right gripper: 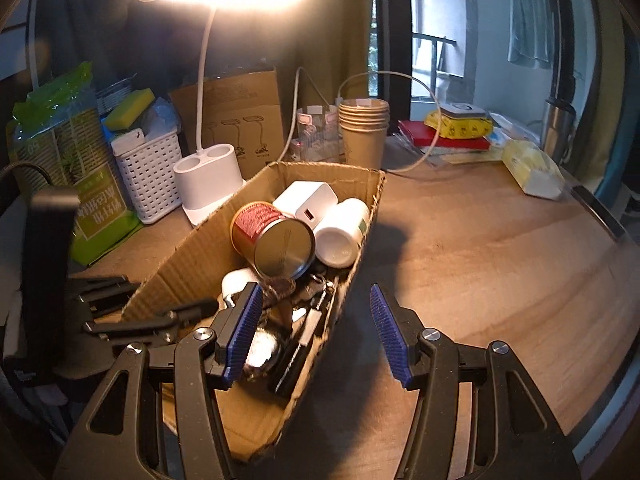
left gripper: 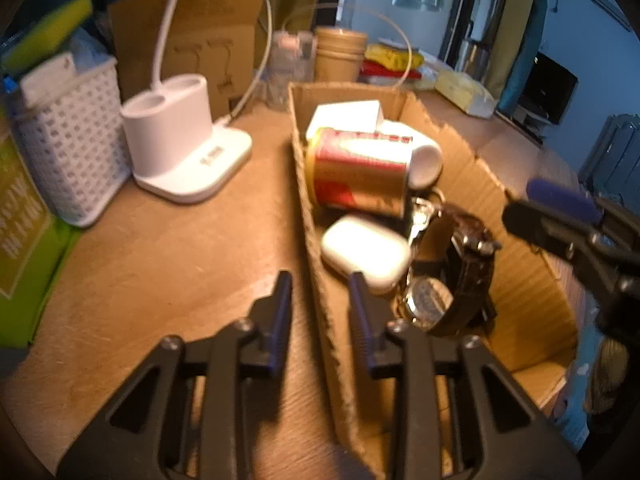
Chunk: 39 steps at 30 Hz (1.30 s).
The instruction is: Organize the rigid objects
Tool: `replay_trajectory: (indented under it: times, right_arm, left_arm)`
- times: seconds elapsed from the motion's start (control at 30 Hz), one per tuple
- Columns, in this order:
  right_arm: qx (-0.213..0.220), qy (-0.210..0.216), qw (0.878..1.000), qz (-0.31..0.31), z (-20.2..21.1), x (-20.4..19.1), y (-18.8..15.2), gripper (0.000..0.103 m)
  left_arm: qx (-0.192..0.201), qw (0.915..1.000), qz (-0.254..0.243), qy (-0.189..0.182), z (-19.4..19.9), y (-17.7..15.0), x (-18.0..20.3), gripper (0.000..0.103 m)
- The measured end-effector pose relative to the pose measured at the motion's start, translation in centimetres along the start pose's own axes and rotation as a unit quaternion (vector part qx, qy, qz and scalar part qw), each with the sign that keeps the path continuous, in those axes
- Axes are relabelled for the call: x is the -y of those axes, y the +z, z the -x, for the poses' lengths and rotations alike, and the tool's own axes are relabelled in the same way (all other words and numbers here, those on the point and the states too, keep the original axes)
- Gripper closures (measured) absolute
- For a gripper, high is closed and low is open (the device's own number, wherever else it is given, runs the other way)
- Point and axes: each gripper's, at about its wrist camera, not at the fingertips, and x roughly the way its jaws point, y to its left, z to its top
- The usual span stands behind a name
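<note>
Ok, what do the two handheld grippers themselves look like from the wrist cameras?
Both match: the left gripper and right gripper have matte black angular frames with triangular cut-outs and silver screw heads at the pivots. Each finger carries a long blue ribbed pad. No cables or markings show on them, and no hand or sleeve is visible.
</note>
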Motion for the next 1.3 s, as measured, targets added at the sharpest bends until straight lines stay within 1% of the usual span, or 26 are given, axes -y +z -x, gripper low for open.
replay_trajectory:
  times: [0.03, 0.07, 0.1, 0.13, 0.23, 0.27, 0.3, 0.37, 0.5, 0.57, 0.63, 0.77, 0.83, 0.87, 0.9, 1.0, 1.07, 1.13, 1.3]
  right_arm:
    - [-0.001, -0.002, 1.0, -0.003, 0.1, 0.1, -0.2, 0.044]
    - [-0.002, -0.005, 1.0, -0.005, 0.3, 0.2, -0.3, 0.044]
    - [-0.002, -0.009, 1.0, -0.008, 0.5, 0.4, -0.5, 0.044]
    - [-0.003, -0.013, 1.0, -0.011, 0.8, 0.6, -0.6, 0.044]
    - [0.001, -0.024, 1.0, -0.016, 1.7, 0.9, -0.9, 0.044]
    - [0.003, -0.028, 0.999, -0.019, 2.1, 1.1, -1.0, 0.044]
    - [0.005, -0.03, 0.999, -0.021, 2.4, 1.2, -1.1, 0.044]
    - [0.008, -0.036, 0.999, -0.027, 3.3, 1.5, -1.4, 0.044]
    - [0.013, -0.051, 0.998, -0.028, 5.0, 1.8, -1.7, 0.044]
    - [0.018, -0.059, 0.998, -0.031, 5.9, 2.0, -1.8, 0.044]
    - [0.026, -0.065, 0.997, -0.037, 6.9, 2.1, -2.0, 0.044]
    - [0.046, -0.079, 0.995, -0.045, 9.1, 2.2, -2.3, 0.044]
    - [0.054, -0.083, 0.994, -0.045, 10.1, 2.2, -2.3, 0.044]
    - [0.057, -0.085, 0.994, -0.045, 10.6, 2.2, -2.3, 0.044]
    - [0.06, -0.088, 0.993, -0.043, 11.1, 2.2, -2.3, 0.044]
    - [0.076, -0.099, 0.991, -0.043, 12.8, 2.3, -2.3, 0.043]
    - [0.084, -0.101, 0.99, -0.044, 13.7, 2.3, -2.4, 0.038]
    - [0.095, -0.102, 0.989, -0.043, 14.8, 2.3, -2.4, 0.038]
    - [0.12, -0.112, 0.985, -0.047, 17.0, 2.4, -2.5, 0.037]
  left_arm:
    - [0.007, 1.0, 0.0, 0.004, 0.3, 0.0, 0.0, 0.065]
    - [0.016, 0.9998, -0.002, 0.01, 0.8, 0.1, 0.1, 0.061]
    - [0.027, 0.9995, -0.005, 0.016, 1.3, 0.2, 0.2, 0.051]
    - [0.037, 0.9991, -0.006, 0.02, 1.8, 0.2, 0.3, 0.048]
    - [0.065, 0.9974, -0.014, 0.029, 3.1, 0.5, 0.7, 0.047]
    - [0.073, 0.9966, -0.018, 0.034, 3.5, 0.5, 0.9, 0.044]
    - [0.082, 0.9956, -0.022, 0.039, 3.8, 0.6, 1.0, 0.037]
    - [0.095, 0.9943, -0.028, 0.039, 4.4, 0.6, 1.3, 0.031]
    - [0.128, 0.9905, -0.035, 0.035, 6.4, 0.8, 1.7, 0.029]
    - [0.139, 0.9889, -0.04, 0.035, 7.3, 0.9, 2.0, 0.027]
    - [0.142, 0.9881, -0.044, 0.04, 7.9, 1.0, 2.8, 0.026]
    - [0.172, 0.9821, -0.059, 0.051, 10.5, 1.2, 4.3, 0.024]
    - [0.179, 0.9813, -0.057, 0.041, 11.5, 1.3, 4.8, 0.021]
    - [0.182, 0.981, -0.058, 0.032, 12.0, 1.3, 5.1, 0.017]
    - [0.186, 0.9806, -0.059, 0.023, 12.7, 1.3, 5.6, 0.016]
    - [0.189, 0.9797, -0.064, 0.016, 13.6, 1.2, 6.9, 0.016]
    - [0.191, 0.9788, -0.073, 0.01, 14.4, 0.9, 8.0, 0.016]
    - [0.193, 0.9777, -0.082, 0.004, 15.1, 0.7, 8.9, 0.015]
    - [0.202, 0.9763, -0.077, -0.012, 17.1, 0.2, 10.5, 0.015]
